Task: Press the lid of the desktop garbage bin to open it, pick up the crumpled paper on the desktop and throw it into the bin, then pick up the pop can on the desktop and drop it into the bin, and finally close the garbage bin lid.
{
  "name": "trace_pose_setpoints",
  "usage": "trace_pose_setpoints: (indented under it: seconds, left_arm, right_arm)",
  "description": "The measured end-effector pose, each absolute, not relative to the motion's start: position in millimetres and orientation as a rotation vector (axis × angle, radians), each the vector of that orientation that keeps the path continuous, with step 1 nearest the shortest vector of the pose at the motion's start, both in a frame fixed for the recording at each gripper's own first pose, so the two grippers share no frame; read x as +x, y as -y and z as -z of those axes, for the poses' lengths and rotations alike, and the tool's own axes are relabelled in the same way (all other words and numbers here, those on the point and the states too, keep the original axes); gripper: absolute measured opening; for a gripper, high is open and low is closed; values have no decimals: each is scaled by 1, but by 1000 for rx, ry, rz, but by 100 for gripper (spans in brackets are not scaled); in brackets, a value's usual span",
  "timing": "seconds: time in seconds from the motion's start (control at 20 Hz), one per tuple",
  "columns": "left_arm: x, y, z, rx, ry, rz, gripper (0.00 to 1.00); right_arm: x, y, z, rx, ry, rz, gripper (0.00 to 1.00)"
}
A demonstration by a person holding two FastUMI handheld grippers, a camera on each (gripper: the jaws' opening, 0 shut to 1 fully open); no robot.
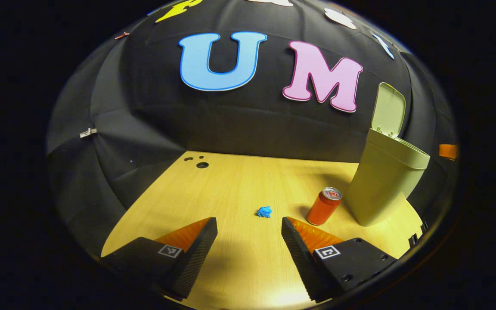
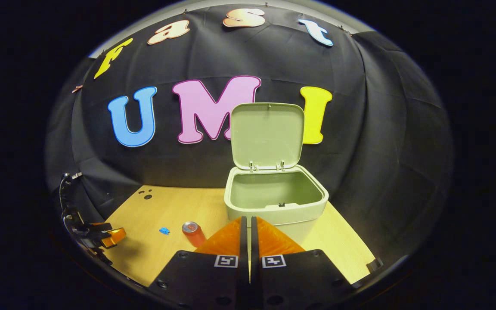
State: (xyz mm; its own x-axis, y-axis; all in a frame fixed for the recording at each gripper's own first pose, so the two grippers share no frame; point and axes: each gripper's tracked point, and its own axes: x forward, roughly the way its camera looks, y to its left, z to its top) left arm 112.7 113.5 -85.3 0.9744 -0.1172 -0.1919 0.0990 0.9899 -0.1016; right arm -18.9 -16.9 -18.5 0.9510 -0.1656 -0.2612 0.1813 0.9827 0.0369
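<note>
Both tools empty: left tool point(image 1: 249, 226) wide open, right tool point(image 2: 248, 228) closed.

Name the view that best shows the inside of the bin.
The right gripper view: it looks over the rim into the open bin, with the lid standing up. The left gripper view shows its outer side, so the inside is hidden.

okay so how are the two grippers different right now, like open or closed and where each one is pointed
The left gripper is open, with a wide gap between its fingers; the right gripper has its fingers together with nothing between them. The left gripper points at the blue crumpled paper on the desktop; the right gripper faces the garbage bin, whose lid stands open. Both are above the desktop and hold nothing.
</note>
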Motion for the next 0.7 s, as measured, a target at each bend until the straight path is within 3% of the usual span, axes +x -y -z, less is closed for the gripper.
trace_pose_setpoints:
  seconds: [0.05,0.15,0.3,0.35,0.55,0.7]
  left_arm:
    - [123,-110,90,-91,-214,112,96]
    - [142,-103,94,-85,-234,119,96]
    - [170,-94,106,-72,-275,131,96]
    - [179,-91,110,-70,-289,132,96]
    - [211,-84,124,-36,-329,128,96]
    - [233,-72,137,1,-358,145,96]
  right_arm:
    - [-19,20,23,63,-270,177,6]
    - [-16,26,35,63,-289,179,17]
    - [-18,34,60,60,-348,176,77]
    - [-17,34,67,63,-362,169,86]
    - [-18,39,90,54,-414,158,95]
    - [-19,37,102,62,-455,140,96]
